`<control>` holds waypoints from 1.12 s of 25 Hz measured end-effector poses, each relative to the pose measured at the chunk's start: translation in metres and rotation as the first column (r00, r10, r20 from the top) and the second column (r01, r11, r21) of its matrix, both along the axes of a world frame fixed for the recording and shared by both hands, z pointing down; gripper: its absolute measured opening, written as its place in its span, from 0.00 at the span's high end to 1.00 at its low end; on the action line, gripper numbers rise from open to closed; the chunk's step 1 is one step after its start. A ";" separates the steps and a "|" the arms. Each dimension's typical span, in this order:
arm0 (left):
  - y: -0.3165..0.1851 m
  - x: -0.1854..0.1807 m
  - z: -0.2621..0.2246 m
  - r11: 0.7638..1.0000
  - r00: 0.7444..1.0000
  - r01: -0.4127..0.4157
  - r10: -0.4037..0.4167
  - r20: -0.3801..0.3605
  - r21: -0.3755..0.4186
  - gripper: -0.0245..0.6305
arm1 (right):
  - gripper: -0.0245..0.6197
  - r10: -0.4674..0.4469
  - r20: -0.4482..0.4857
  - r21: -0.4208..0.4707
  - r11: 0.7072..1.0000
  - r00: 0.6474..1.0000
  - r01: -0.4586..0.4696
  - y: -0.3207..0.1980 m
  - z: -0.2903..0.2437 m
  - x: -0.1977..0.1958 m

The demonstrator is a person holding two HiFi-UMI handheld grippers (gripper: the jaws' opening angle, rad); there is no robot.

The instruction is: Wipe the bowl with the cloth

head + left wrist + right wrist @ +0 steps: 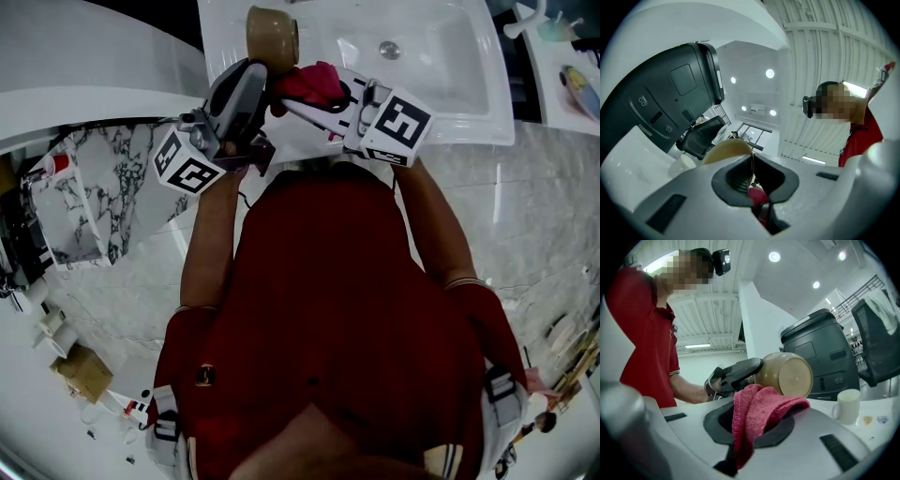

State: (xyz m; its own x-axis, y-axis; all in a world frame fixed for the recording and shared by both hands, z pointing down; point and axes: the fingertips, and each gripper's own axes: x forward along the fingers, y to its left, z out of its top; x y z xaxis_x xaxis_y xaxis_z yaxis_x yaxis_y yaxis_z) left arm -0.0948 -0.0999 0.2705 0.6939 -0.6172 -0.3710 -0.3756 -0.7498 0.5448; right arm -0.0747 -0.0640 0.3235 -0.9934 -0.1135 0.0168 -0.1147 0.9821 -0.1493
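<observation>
Bowl, tan, rim clamped in left tongs over sink; red cloth clamped in right tongs, best pressed inside, bowl kept steady.

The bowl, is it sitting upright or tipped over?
Tipped on its side. The bowl is held by its rim in the left gripper, its base facing the right gripper view.

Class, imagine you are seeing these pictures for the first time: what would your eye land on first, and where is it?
The red knitted cloth stands out most, bunched in the jaws of the right hand-held gripper. Next to it, the tan round bowl is tipped on its side, its rim clamped by the left hand-held gripper, both over the white sink.
</observation>
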 end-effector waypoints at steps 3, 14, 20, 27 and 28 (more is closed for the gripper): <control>-0.003 0.000 0.008 0.999 0.999 0.022 -0.020 0.039 -0.029 0.93 | 0.92 0.004 -0.026 0.044 0.999 1.000 -0.003 0.003 -0.003 -0.002; -0.006 0.002 0.022 0.997 0.996 0.029 -0.023 0.092 -0.070 0.93 | 0.92 0.049 -0.060 0.177 0.983 0.997 -0.038 0.005 -0.020 0.002; -0.003 0.001 0.031 0.995 0.993 0.009 0.002 0.116 -0.096 0.93 | 0.92 0.108 -0.090 0.258 0.963 0.990 -0.081 0.001 -0.027 0.006; 0.000 0.004 0.035 0.995 0.985 -0.018 0.035 0.166 -0.101 0.93 | 0.92 0.168 -0.132 0.348 0.931 0.977 -0.113 -0.008 -0.035 0.012; 0.000 0.005 0.036 0.994 0.983 -0.024 0.042 0.176 -0.102 0.93 | 0.92 0.176 -0.129 0.355 0.927 0.976 -0.121 -0.010 -0.038 0.013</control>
